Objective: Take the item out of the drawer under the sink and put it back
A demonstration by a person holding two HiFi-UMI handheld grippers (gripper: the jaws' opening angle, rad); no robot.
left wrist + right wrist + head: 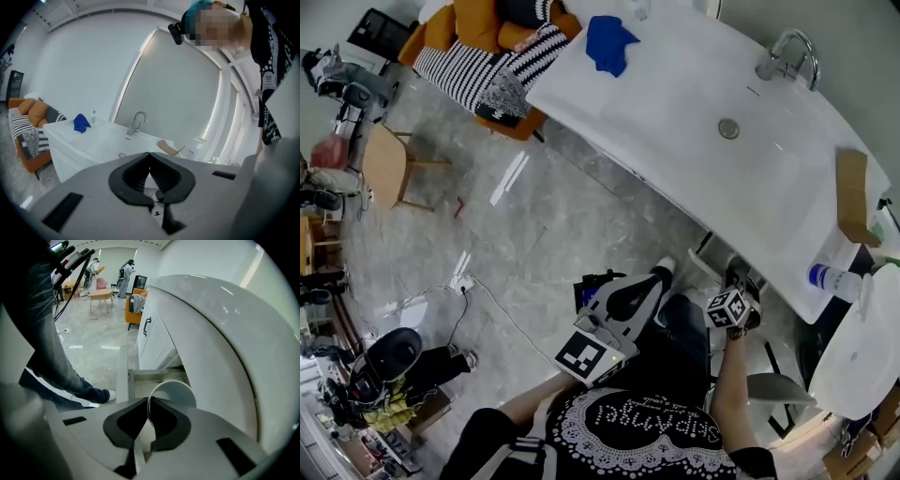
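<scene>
My right gripper (148, 401) is shut on the rim of a white cup (174, 391), which hangs tilted just above the open drawer (154, 376) under the white sink counter (215, 333). In the head view the right gripper (738, 275) reaches under the counter's front edge (675, 197), and the cup is hidden there. Beside it, at knee height, my left gripper (663, 273) points toward the counter. Its jaws meet at the tips with nothing between them; the left gripper (150, 161) looks over the sink top (98, 140).
On the counter lie a blue cloth (609, 43), a faucet (791, 52), a brown board (851, 195) and a blue-capped bottle (828, 277). A cabinet door with a handle (147, 327) stands left of the drawer. Behind are an orange sofa (478, 37) and a wooden stool (386, 165).
</scene>
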